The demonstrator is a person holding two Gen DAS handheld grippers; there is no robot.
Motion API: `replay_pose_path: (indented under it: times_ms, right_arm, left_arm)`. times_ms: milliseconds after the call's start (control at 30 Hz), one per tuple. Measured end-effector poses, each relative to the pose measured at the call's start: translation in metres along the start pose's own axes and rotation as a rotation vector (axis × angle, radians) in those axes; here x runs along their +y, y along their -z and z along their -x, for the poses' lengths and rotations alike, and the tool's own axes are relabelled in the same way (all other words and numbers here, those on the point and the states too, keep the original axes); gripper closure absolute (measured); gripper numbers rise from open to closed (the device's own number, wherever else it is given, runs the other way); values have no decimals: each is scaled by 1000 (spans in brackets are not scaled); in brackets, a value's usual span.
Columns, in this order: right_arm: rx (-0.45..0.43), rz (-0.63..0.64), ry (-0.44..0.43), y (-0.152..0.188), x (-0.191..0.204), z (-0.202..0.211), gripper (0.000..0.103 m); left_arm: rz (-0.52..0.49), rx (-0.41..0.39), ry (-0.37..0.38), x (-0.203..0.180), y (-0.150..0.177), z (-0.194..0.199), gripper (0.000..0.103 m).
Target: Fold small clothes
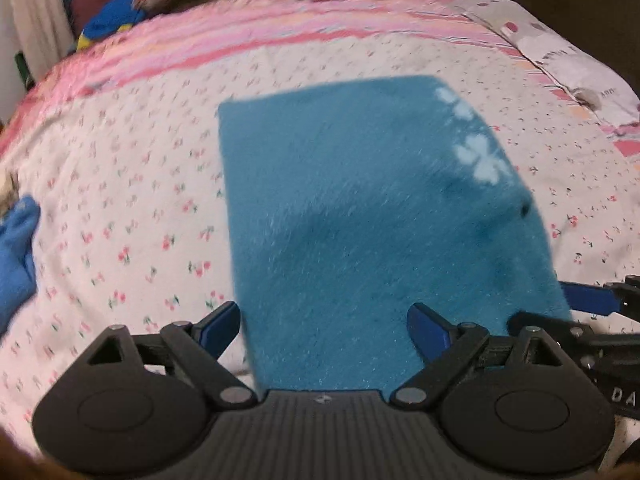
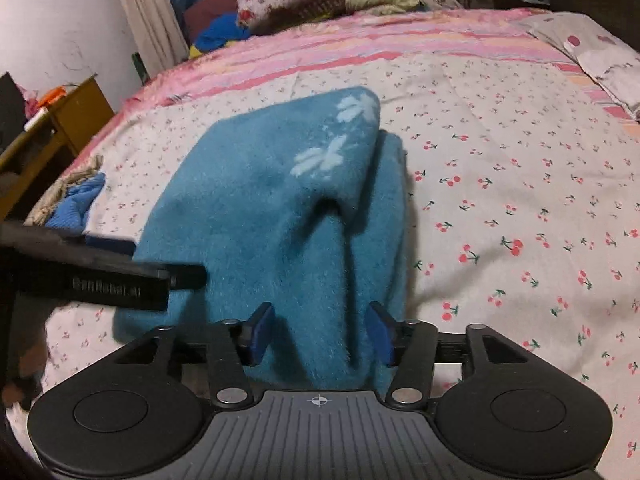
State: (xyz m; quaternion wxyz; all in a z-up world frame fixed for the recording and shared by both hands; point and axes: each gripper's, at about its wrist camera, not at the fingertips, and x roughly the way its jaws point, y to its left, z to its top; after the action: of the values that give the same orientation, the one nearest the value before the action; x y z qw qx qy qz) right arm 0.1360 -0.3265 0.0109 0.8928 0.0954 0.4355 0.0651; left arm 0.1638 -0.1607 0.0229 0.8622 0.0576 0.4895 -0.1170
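A fuzzy teal garment [image 1: 360, 220] with pale flower marks lies folded on the cherry-print bedsheet [image 1: 120, 200]. My left gripper [image 1: 326, 330] is open over its near edge, with the cloth between and past the blue pads. The right gripper's fingers [image 1: 588, 300] show at the cloth's right edge. In the right wrist view the teal garment [image 2: 272, 220] is humped, with a fold raised near the flower marks. My right gripper [image 2: 320, 336] is open, its pads on either side of the near cloth. The left gripper's body [image 2: 100, 276] shows at left.
A blue garment [image 1: 16, 256] lies at the bed's left edge; it also shows in the right wrist view [image 2: 76, 204]. A pink striped band [image 2: 360, 52] crosses the far sheet. A pillow [image 2: 600, 52] lies far right. A wooden cabinet [image 2: 60, 116] stands left of the bed.
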Motion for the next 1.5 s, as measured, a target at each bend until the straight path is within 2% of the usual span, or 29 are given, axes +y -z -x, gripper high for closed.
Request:
replay_pose_path:
  times_ms: [67, 133, 200, 367, 467, 533, 667, 767, 933, 1033, 1067, 1133, 1200, 1333, 1367, 1500]
  right_arm:
    - [33, 8, 26, -6, 4, -10, 39]
    - [64, 28, 68, -10, 10, -20, 33]
    - [93, 16, 81, -15, 10, -25, 31]
    - [133, -12, 78, -24, 6, -34, 22]
    - [128, -7, 98, -26, 11, -29, 23]
    - [92, 36, 137, -25, 21, -16, 26]
    - [22, 92, 151, -29, 37, 7, 25]
    - [50, 91, 131, -34, 43, -1, 25]
    - [134, 36, 124, -36, 40, -39, 24]
    - [144, -20, 110, -41, 34, -48, 17]
    - [146, -22, 104, -42, 35, -50, 12]
    - [160, 1, 113, -43, 43, -58, 2]
    - [163, 22, 147, -44, 51, -65, 0]
    - [136, -9, 143, -47, 50, -60, 0]
    - [127, -13, 141, -48, 49, -55, 3]
    - [-2, 65, 172, -47, 58, -16, 5]
  left_arm:
    - [29, 19, -3, 3, 0, -5, 1]
    - [19, 23, -23, 1, 0, -8, 0]
    - [14, 25, -30, 3, 1, -11, 0]
    - [85, 43, 6, 18, 2, -17, 0]
    - [91, 11, 32, 27, 2, -7, 0]
    - [86, -12, 16, 33, 2, 1, 0]
    - [78, -31, -8, 39, 3, 9, 0]
    - [43, -28, -61, 35, 8, 7, 0]
    - [21, -3, -93, 34, 13, -3, 2]
    - [38, 14, -76, 40, 11, -10, 0]
    - [31, 13, -80, 39, 11, -11, 0]
    - [5, 0, -98, 33, 12, -11, 0]
    - [-21, -13, -116, 29, 14, -11, 0]
    - [14, -15, -62, 43, 16, -2, 0]
    - [27, -14, -52, 46, 16, 1, 0]
    - [87, -32, -33, 57, 17, 16, 0]
